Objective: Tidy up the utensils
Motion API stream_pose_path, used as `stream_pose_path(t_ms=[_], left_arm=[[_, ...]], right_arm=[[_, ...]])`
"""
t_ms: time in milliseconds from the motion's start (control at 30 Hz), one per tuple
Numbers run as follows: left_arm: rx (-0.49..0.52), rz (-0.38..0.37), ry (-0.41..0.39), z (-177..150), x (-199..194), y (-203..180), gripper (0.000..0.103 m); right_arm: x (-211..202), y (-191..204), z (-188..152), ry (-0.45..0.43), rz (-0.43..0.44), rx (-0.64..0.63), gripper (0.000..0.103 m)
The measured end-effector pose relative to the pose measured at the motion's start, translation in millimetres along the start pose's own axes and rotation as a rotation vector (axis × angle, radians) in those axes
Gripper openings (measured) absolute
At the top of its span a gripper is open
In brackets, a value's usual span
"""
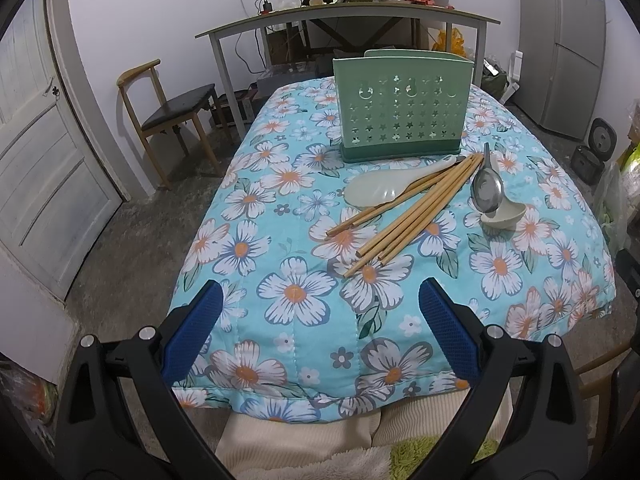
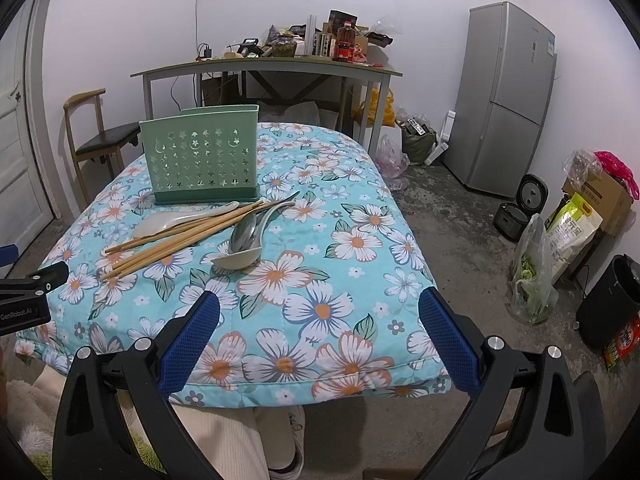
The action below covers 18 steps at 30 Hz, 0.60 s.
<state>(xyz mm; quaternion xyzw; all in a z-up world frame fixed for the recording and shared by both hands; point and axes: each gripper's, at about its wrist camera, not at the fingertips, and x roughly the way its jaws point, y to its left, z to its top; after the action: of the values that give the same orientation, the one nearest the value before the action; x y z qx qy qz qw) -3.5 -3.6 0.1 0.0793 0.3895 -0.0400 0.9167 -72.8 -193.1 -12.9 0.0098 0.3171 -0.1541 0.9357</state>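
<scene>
A green perforated utensil holder [image 1: 402, 110] [image 2: 202, 154] stands upright on the floral-covered table [image 1: 280, 280] [image 2: 340, 312]. In front of it lie several bamboo chopsticks [image 1: 408, 216] [image 2: 180, 236], a white rice paddle [image 1: 380, 188] [image 2: 176, 218], a metal spoon [image 1: 488, 188] [image 2: 244, 230] and a white soup spoon [image 1: 504, 218] [image 2: 238, 258], all loosely piled. My left gripper [image 1: 320, 300] hangs open over the table's near edge, well short of the chopsticks. My right gripper [image 2: 318, 308] is open too, to the right of the pile, holding nothing.
A wooden chair [image 1: 168, 116] [image 2: 100, 136] stands left of the table, a cluttered desk [image 1: 348, 20] [image 2: 268, 66] behind it. A fridge [image 2: 508, 100], bags [image 2: 534, 276] and a rice cooker [image 2: 520, 208] sit at the right. A person's legs [image 2: 224, 440] are below.
</scene>
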Motion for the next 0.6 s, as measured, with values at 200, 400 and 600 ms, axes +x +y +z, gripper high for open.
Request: stream_pose_path(t_ms=[200, 400, 600], left_arm=[[0.001, -0.001, 0.001, 0, 0, 0, 0.095], [-0.004, -0.009, 0.006, -2, 5, 2, 0.095], [0.01, -0.035, 0.018, -1, 16, 3, 0.095]], right_arm=[[0, 1, 0, 0.0, -0.001, 0.004, 0.097], [2, 3, -1, 0.006, -0.001, 0.007, 0.097], [14, 3, 3, 0.02, 0.009, 0.025, 0.097]])
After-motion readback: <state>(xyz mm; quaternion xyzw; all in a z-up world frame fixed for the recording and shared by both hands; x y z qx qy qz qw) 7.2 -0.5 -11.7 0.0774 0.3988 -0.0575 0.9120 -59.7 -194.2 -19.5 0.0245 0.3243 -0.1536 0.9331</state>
